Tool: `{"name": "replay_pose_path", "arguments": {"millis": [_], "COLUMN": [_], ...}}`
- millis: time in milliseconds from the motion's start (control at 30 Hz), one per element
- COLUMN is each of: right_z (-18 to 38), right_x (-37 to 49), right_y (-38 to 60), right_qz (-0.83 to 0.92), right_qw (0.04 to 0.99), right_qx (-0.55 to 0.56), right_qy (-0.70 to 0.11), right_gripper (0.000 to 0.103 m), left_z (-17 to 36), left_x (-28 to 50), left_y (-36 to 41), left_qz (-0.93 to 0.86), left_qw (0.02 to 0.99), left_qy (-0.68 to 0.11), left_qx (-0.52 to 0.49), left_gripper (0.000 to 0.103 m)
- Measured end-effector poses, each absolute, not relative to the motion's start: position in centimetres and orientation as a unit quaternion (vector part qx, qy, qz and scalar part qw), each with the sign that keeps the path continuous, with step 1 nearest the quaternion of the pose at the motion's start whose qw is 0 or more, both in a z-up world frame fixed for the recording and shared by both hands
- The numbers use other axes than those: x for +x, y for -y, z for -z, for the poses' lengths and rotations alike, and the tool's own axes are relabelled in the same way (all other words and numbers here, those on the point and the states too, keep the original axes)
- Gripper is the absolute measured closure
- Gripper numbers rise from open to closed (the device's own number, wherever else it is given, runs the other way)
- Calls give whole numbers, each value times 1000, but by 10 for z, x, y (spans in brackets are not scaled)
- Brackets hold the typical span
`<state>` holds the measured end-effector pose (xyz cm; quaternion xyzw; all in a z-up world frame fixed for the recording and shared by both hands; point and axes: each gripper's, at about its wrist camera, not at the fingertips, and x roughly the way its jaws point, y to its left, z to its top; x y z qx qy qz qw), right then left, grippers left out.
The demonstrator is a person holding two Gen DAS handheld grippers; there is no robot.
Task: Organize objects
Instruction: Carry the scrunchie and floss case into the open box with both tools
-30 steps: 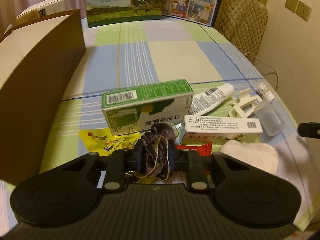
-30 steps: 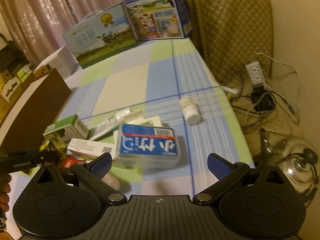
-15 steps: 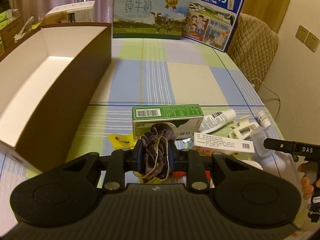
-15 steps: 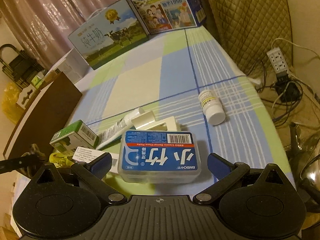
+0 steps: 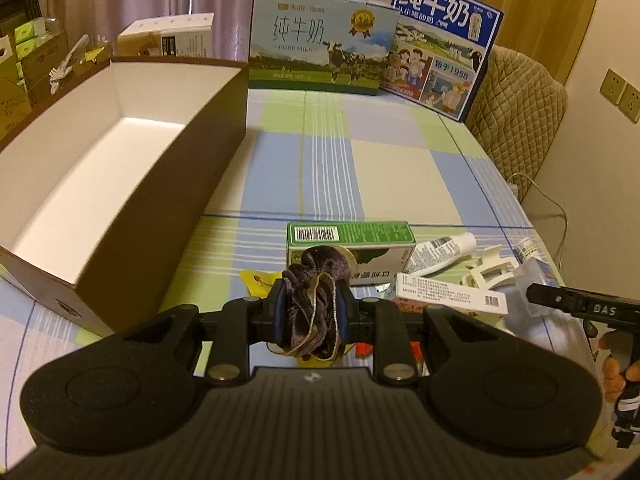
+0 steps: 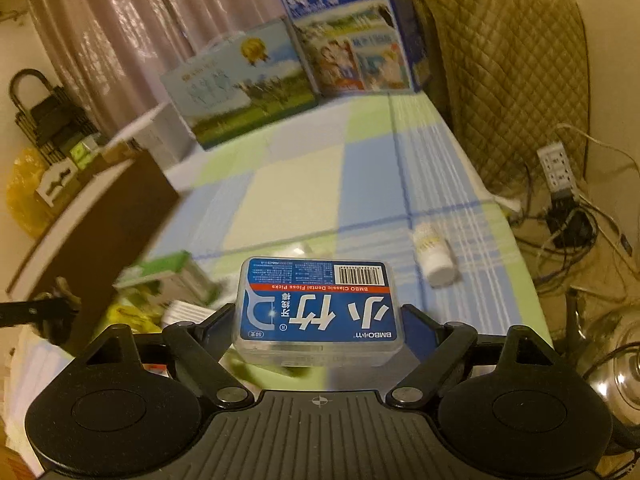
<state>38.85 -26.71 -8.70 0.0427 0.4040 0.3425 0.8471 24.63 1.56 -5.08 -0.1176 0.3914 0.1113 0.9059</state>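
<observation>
My left gripper (image 5: 308, 312) is shut on a dark purple scrunchie (image 5: 316, 304) and holds it above the table, right of the open brown box (image 5: 132, 216). My right gripper (image 6: 318, 320) is shut on a clear floss-pick box with a blue label (image 6: 318, 308), lifted off the cloth. On the table lie a green carton (image 5: 352, 244), a white tube (image 5: 440, 252), a long white medicine box (image 5: 452, 294), a white hair claw (image 5: 490, 272), a yellow packet (image 5: 256, 282) and a small white bottle (image 6: 434, 258).
Two milk cartons (image 5: 324, 56) (image 5: 440, 44) stand at the table's far edge. A quilted chair (image 5: 520, 120) is at the right. Cables and a power strip (image 6: 558, 172) lie on the floor right of the table. The box interior is white.
My left gripper rose and drew back with the scrunchie, bringing the open box into view. My right gripper closed on the floss-pick box and lifted it.
</observation>
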Motion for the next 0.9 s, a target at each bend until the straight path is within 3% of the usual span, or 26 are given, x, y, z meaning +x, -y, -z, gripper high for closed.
{"name": "replay_pose_path", "arguments": {"millis": [500,900], "right_z": [3,14], "right_x": [295,240], "right_y": [94,-75], "right_qz": [-482,-517], "right_qw": [797,775], "right_qx": [1,-67], "right_qy": [-364,-357], "right_gripper": [20,20], "left_z": [-5,-11], "left_x": [210,188], "left_y": [-94,-228], "left_qz": [-138,-169], "left_qw": [915,906], "left_qy": [-359,-369], "left_qx": [-123,-118], "left_gripper": [82,82]}}
